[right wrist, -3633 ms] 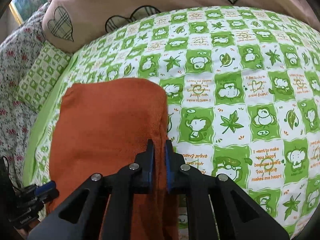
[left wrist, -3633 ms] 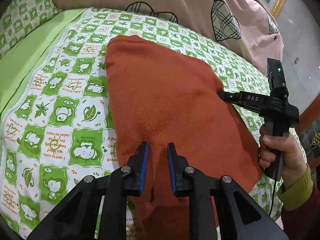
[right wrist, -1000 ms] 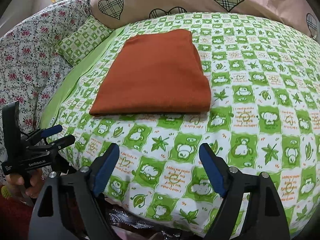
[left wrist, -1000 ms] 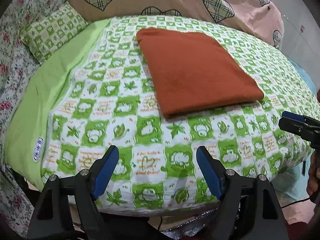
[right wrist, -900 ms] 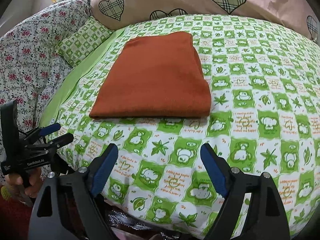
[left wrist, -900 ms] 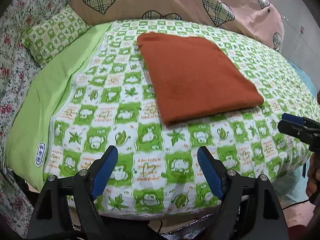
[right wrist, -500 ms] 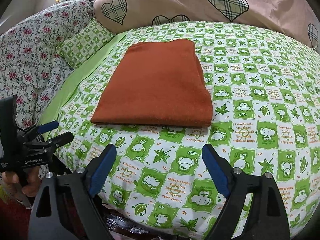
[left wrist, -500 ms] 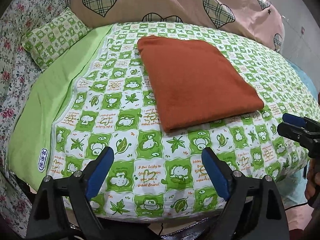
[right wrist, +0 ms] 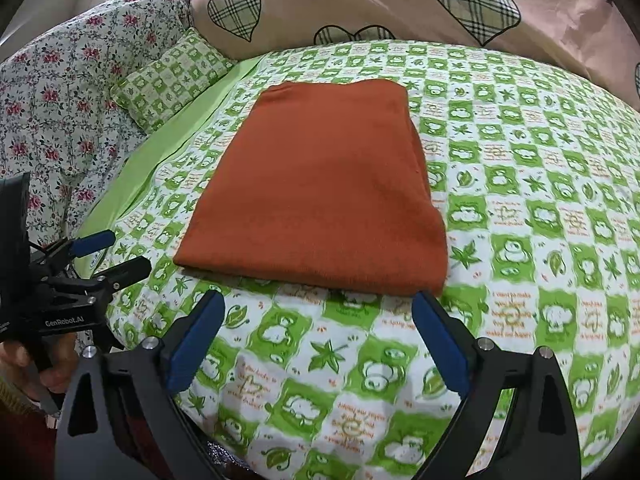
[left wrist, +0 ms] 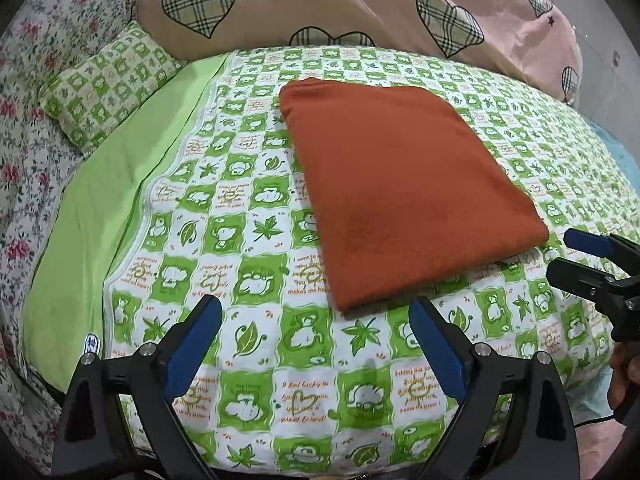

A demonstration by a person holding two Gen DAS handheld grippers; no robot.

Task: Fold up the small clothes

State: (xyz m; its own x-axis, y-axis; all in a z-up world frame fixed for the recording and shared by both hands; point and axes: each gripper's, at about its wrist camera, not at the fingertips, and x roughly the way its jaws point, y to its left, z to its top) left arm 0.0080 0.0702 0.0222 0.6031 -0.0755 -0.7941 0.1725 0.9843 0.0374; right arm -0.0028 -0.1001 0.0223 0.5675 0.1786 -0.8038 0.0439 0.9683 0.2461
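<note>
A rust-orange garment (left wrist: 404, 184) lies folded into a flat rectangle on the green-and-white checked bed cover (left wrist: 248, 248); it also shows in the right wrist view (right wrist: 324, 196). My left gripper (left wrist: 316, 320) is open and empty, held above the cover just short of the garment's near corner. My right gripper (right wrist: 316, 316) is open and empty, just short of the garment's near edge. The right gripper shows at the right edge of the left wrist view (left wrist: 588, 260), and the left gripper shows at the left of the right wrist view (right wrist: 108, 256), both open.
A pink quilt with plaid hearts (left wrist: 360, 4) lies along the back of the bed. A small green checked pillow (left wrist: 104, 84) and a floral cover (left wrist: 24, 128) lie at the left. A plain green sheet strip (left wrist: 104, 200) runs beside the checked cover.
Both grippers, shut on the garment 3.6 s ago, have let go, opened wide and pulled back. Over the last second both have crept slightly closer to the folded garment.
</note>
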